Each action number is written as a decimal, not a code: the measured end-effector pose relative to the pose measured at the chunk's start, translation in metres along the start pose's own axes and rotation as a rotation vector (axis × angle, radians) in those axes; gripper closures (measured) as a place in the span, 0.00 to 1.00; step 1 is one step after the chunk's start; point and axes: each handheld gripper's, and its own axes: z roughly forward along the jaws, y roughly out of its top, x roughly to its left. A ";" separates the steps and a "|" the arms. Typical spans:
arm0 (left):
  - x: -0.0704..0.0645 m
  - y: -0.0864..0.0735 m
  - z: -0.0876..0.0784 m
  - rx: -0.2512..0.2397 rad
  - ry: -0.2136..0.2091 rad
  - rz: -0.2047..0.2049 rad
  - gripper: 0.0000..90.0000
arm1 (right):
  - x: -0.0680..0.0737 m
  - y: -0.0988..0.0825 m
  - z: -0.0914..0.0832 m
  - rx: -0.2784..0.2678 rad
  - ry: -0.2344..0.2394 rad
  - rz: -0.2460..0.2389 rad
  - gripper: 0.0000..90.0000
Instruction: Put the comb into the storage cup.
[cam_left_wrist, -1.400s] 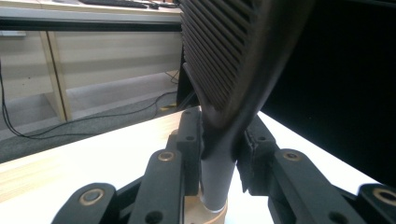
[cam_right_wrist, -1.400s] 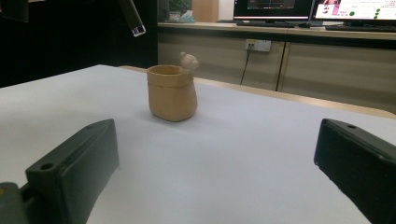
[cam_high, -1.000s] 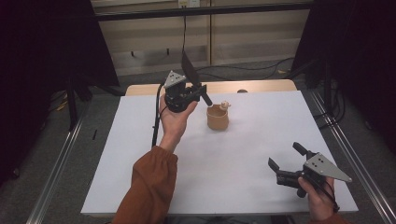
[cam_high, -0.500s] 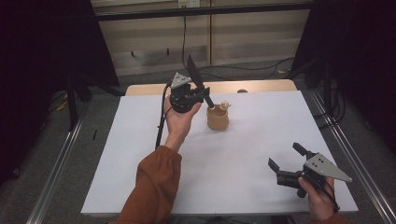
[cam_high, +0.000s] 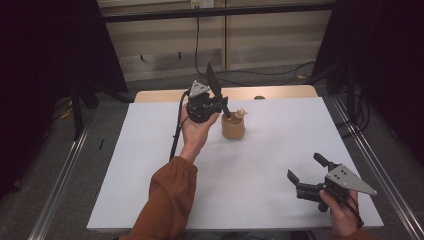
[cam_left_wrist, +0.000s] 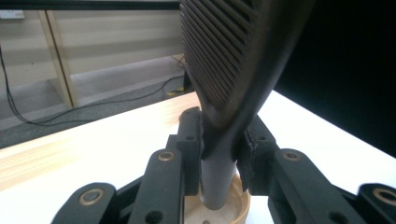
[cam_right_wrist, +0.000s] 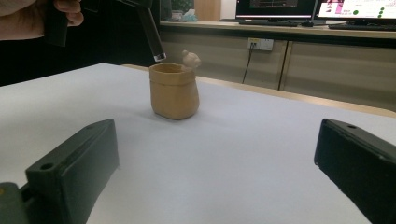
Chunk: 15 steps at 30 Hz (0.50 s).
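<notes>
Left gripper (cam_high: 216, 102) first: its fingers (cam_left_wrist: 189, 140) are clamped tight on the handle of a black spatula (cam_left_wrist: 224, 65), one finger pressing each side of the shaft. The ribbed blade rears up toward the camera in the left gripper view, while the blunt handle end points straight down. Right below that end sits the open mouth of a small tan cup (cam_high: 233, 126); the tip hangs just over the rim, and from the right gripper view you can see it poised above the cup's near-left lip, whether touching or a hair clear I cannot tell. There's a little pale knob on the cup's far rim. In the high view the spatula blade slants up and away over the far edge of the tabletop (cam_high: 150, 165), and the left hand (cam_high: 197, 131) wraps the gripper body from below, orange sleeve running back toward the near edge, cable trailing down beside the wrist.

The cup stands upright on the tabletop, in the far half, roughly midway between the left and right edges.

Over to the right gripper (cam_high: 306, 173): fingers (cam_right_wrist: 74, 163) spread wide, nothing between them, sitting low by the near right corner of the tabletop, well apart from the cup, aimed across the white surface at it. The right hand (cam_high: 342, 210) holds it from the near edge.
</notes>
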 end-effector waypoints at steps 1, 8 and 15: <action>0.000 0.000 0.001 0.001 -0.004 0.002 0.81 | 0.000 0.000 0.000 0.002 0.000 0.000 0.00; 0.002 -0.005 0.005 0.012 -0.005 -0.001 0.81 | 0.000 0.000 0.000 0.003 0.002 -0.004 0.00; 0.006 -0.013 0.008 0.035 0.002 -0.007 0.81 | 0.000 -0.001 0.000 0.005 0.005 -0.006 0.00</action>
